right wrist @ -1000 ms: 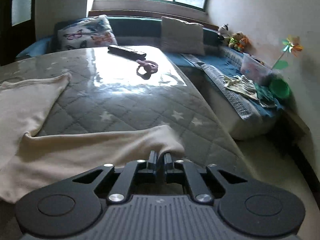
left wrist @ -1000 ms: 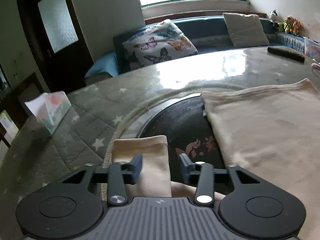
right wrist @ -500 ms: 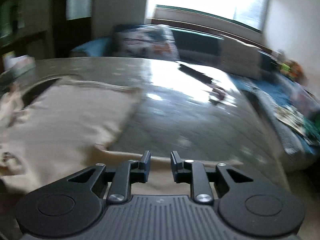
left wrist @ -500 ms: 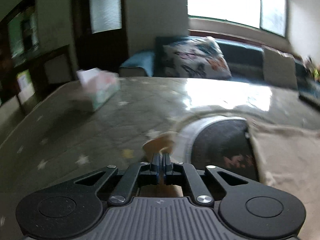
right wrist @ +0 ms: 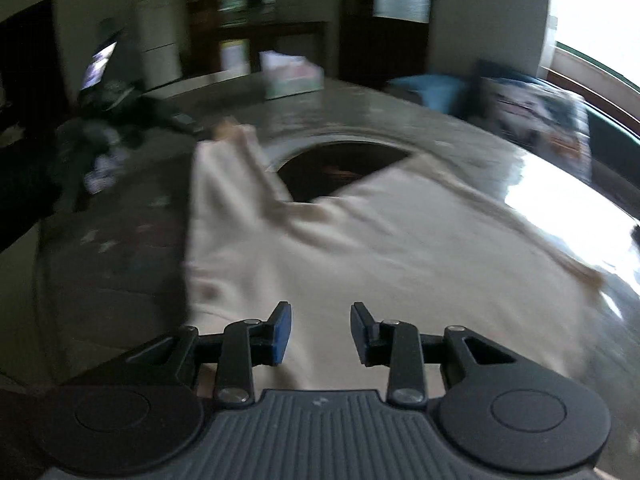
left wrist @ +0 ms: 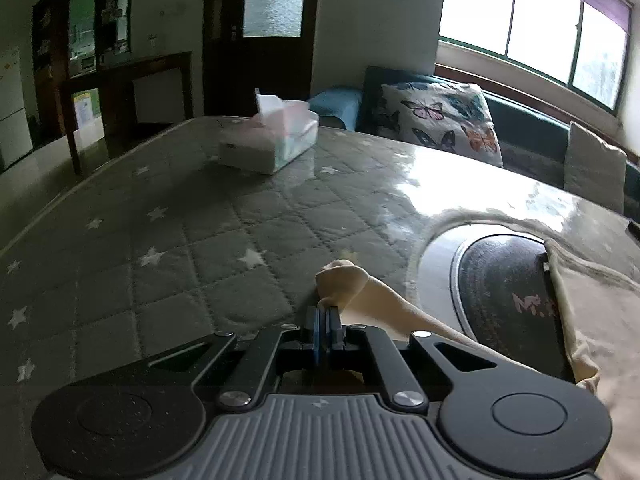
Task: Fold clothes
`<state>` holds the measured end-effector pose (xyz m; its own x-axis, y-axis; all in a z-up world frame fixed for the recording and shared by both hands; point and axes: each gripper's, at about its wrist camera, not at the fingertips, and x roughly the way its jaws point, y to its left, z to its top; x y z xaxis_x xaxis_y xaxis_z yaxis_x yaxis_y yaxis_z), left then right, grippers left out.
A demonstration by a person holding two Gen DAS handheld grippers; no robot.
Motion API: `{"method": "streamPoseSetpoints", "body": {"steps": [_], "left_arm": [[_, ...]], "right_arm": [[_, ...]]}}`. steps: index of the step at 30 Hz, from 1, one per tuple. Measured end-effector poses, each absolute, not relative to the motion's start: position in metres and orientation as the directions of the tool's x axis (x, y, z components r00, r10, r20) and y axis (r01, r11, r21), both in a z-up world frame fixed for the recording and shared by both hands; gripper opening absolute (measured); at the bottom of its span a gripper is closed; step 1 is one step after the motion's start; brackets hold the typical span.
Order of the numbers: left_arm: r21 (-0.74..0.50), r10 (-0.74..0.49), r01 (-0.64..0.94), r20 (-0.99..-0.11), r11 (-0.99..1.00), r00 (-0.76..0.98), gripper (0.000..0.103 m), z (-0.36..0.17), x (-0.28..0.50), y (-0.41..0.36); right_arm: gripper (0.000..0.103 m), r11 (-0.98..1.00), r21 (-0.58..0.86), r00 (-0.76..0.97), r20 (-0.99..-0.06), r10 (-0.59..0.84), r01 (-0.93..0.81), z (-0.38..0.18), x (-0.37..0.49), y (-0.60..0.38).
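Observation:
A cream garment (right wrist: pixel 360 248) lies spread over the quilted table, partly covering a dark round inset. In the left wrist view my left gripper (left wrist: pixel 327 314) is shut on the end of the garment's sleeve (left wrist: pixel 348 280), which bunches above the closed pads and trails back to the right. In the blurred right wrist view my right gripper (right wrist: pixel 320 332) hovers over the garment's near part. Its jaws are opening, and nothing is pinched between the fingers (right wrist: pixel 280 332). The left gripper (right wrist: pixel 176 120) shows dimly at the sleeve's far end.
A tissue box (left wrist: pixel 272 140) stands on the far left of the grey star-quilted table (left wrist: pixel 160 240). The dark round inset (left wrist: pixel 504 280) sits mid-table. A bench with a butterfly cushion (left wrist: pixel 444 120) runs behind, under the window. A remote's tip (left wrist: pixel 634 226) lies at the right edge.
My left gripper closed on the sleeve end and carried it left across the table. My right gripper let go of the garment's edge, opened, and swung left to face the spread garment.

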<state>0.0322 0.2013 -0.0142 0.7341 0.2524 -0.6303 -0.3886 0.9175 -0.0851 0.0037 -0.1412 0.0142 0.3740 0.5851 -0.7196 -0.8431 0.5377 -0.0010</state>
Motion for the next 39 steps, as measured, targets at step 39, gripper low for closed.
{"method": "streamPoseSetpoints", "body": {"steps": [39], "left_arm": [[-0.118,0.249,-0.405,-0.626,0.907,0.739,0.028,-0.024,0.023,0.216]], "right_arm": [[0.038,0.415,0.003,0.281,-0.731,0.622,-0.91,-0.005,-0.009,-0.072]]}}
